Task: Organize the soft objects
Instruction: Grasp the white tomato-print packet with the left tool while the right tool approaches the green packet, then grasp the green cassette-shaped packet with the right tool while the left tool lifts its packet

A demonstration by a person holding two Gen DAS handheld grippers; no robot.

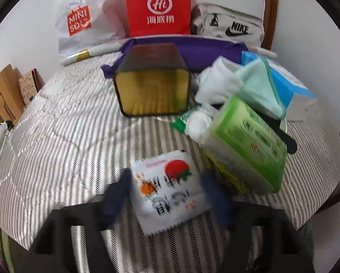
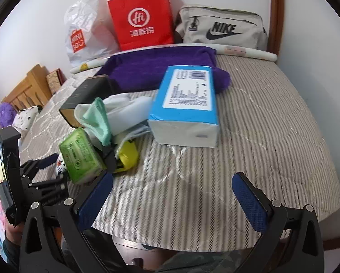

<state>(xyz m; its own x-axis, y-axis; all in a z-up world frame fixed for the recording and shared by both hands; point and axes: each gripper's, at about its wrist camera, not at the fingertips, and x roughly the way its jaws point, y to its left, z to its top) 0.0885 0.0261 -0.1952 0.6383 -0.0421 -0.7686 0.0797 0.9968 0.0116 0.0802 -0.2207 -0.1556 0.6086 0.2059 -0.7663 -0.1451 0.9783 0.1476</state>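
Observation:
In the left wrist view my left gripper [image 1: 167, 195] has its blue fingers on both sides of a small white sachet [image 1: 170, 188] with a tomato print; the view is blurred. Beyond it lie a green tissue pack [image 1: 249, 145], a mint cloth [image 1: 258, 86], white cloths [image 1: 217, 84] and a dark tin with a gold inside [image 1: 151, 91] on its side. In the right wrist view my right gripper [image 2: 172, 195] is open and empty over the striped bedcover [image 2: 260, 136]. A blue tissue pack [image 2: 188, 104] lies ahead of it, the green tissue pack [image 2: 81, 154] and the left gripper [image 2: 40, 170] to its left.
A purple cloth [image 2: 160, 68] lies at the back of the bed. A red paper bag [image 2: 142, 20], a white Miniso bag [image 2: 83, 31] and a grey Nike bag [image 2: 222, 29] stand against the wall. A yellow item [image 2: 127, 154] lies by the cloth pile. A wooden headboard [image 2: 26, 88] is at left.

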